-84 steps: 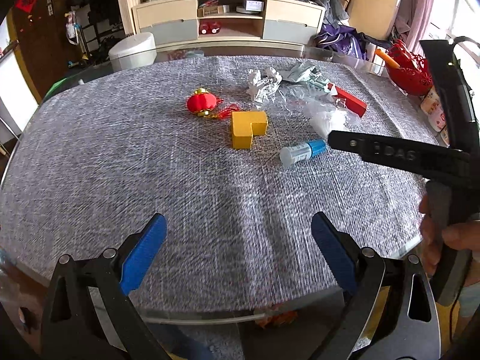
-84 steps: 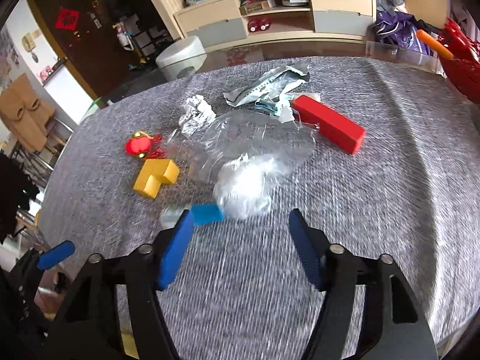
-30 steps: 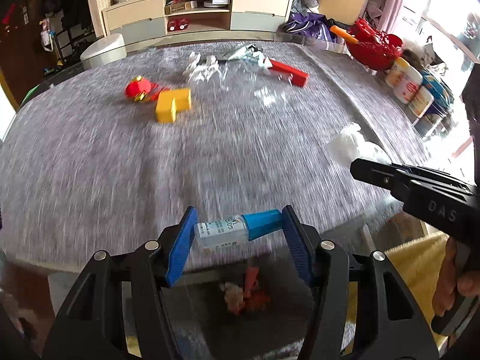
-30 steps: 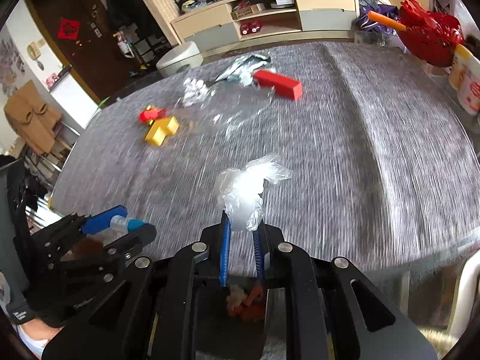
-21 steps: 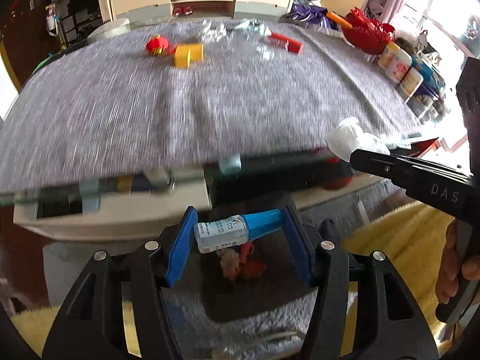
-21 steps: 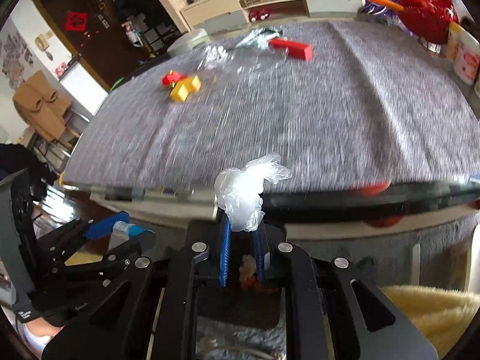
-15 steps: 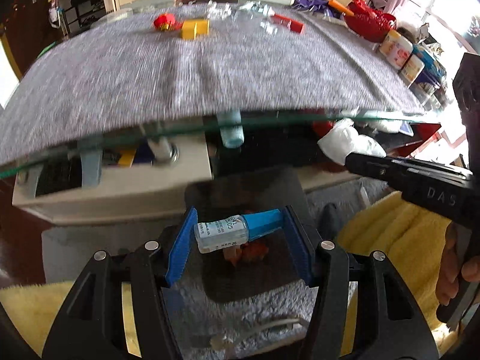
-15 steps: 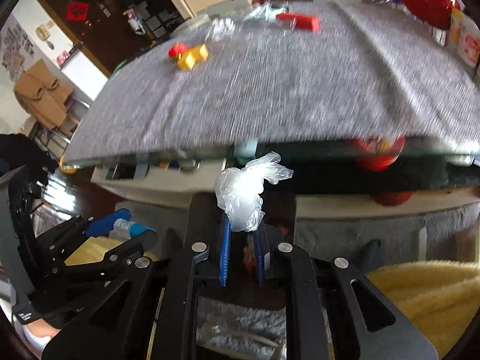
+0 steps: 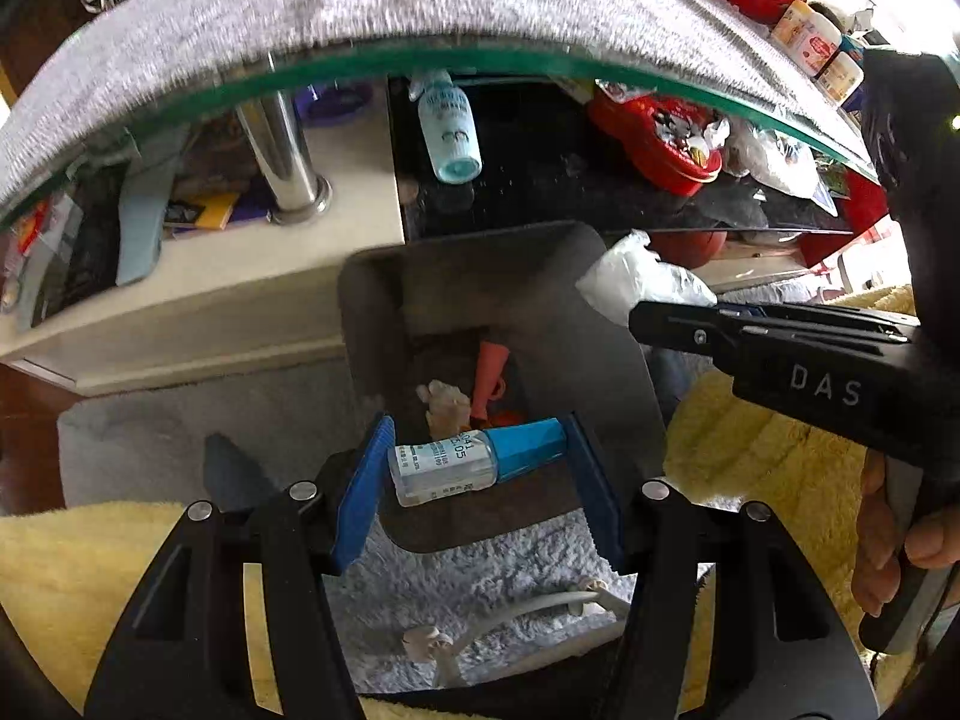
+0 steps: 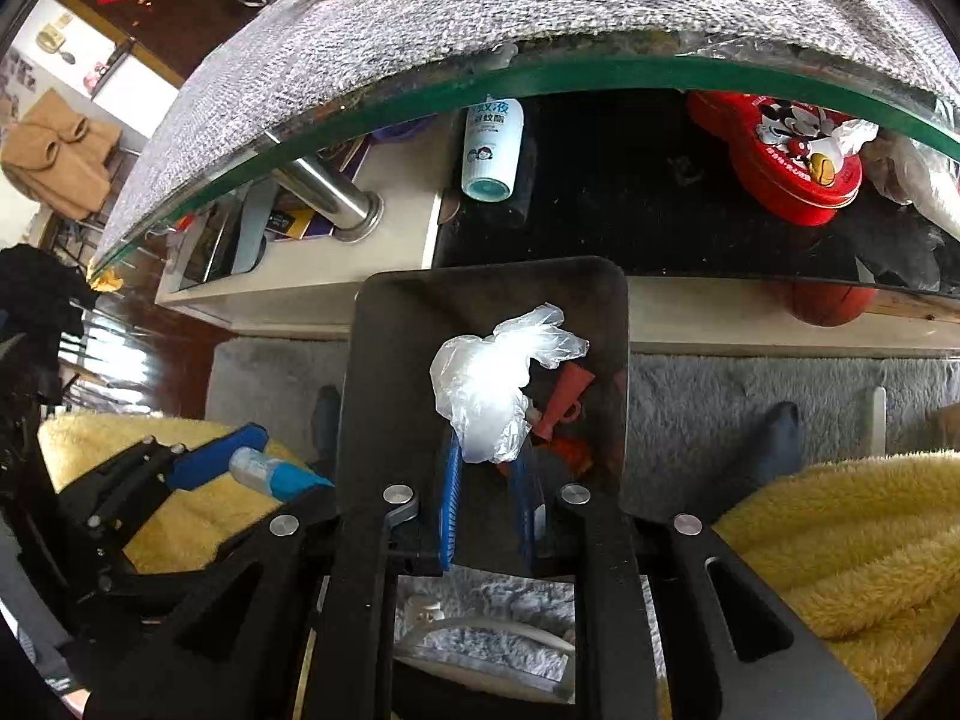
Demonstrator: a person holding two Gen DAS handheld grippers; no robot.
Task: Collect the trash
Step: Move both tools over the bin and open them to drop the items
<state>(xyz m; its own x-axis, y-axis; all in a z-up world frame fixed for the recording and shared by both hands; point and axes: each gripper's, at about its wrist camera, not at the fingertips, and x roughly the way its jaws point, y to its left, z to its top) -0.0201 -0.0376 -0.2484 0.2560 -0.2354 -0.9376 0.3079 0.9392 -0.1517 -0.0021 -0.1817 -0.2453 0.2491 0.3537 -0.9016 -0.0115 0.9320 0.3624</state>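
My left gripper (image 9: pixel 477 468) is shut on a small clear bottle with a blue cap (image 9: pixel 468 461), held sideways above the open dark grey trash bin (image 9: pixel 372 324). My right gripper (image 10: pixel 487 468) is shut on a crumpled clear plastic bag (image 10: pixel 492 378), also held over the bin (image 10: pixel 384 360). In the left wrist view the bag (image 9: pixel 636 282) shows at the right gripper's tip above the bin's right rim. The bottle (image 10: pixel 270 471) shows at the left in the right wrist view. The bin holds orange-red scraps (image 9: pixel 492 372) and a pale crumpled piece (image 9: pixel 444 402).
The glass table edge (image 9: pixel 540 63) with grey cloth hangs above the bin. Under it lie a blue-white bottle (image 10: pixel 492 144), a red Mickey tin (image 10: pixel 786 156) and a chrome leg (image 9: pixel 282 150). The bin stands on a grey rug (image 10: pixel 750 396); yellow fleece (image 10: pixel 840 540) lies at both sides.
Both grippers have carried their loads off the table and down below its edge to above the bin. The table top has slid up out of view. Both grips are unchanged.
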